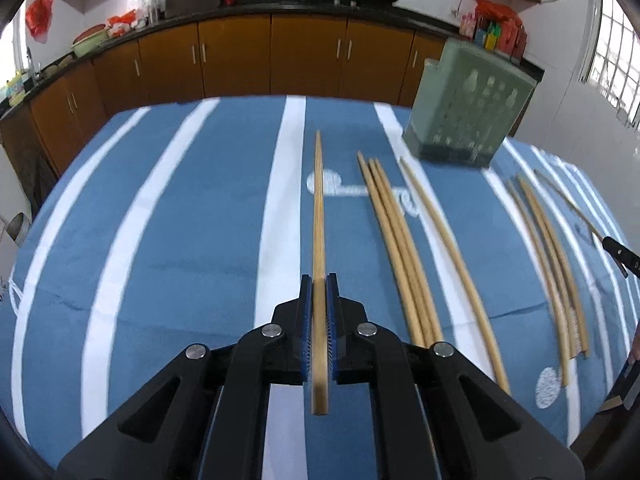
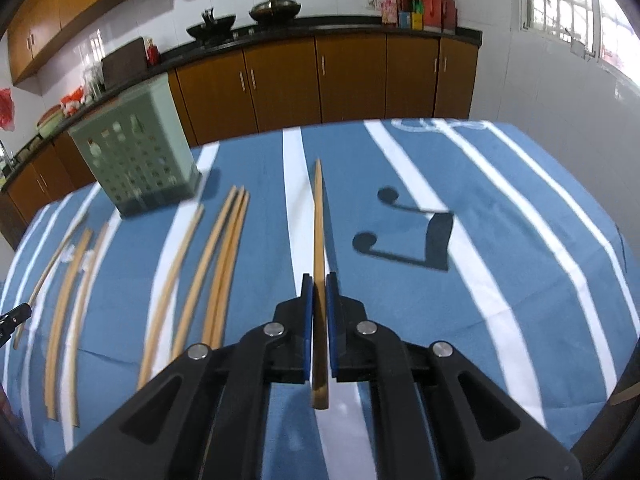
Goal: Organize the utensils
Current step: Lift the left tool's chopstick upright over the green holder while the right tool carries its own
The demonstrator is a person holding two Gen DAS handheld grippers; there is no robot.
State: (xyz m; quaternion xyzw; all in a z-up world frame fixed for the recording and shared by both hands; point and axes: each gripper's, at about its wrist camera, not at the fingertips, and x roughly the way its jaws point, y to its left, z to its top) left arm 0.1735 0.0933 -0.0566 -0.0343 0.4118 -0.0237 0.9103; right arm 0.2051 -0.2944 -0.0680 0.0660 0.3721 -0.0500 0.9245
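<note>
Each tool, left (image 1: 319,280) and right (image 2: 319,280), pinched one thin, light, stiff wooden chopstick (image 1: 319,240) (image 2: 319,232) near its thick end, liable to pivot.

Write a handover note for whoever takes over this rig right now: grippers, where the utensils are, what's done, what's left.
Left gripper: shut on one chopstick, tip pointing forward.
Right gripper: shut on another chopstick, same way.
Green holder stands at the far side of the striped cloth; nothing visibly in it.
Loose chopsticks lie on the cloth between the two grippers, in several groups.
Done: two chopsticks picked up.
Left: likely put both in the holder, then collect the rest.
</note>
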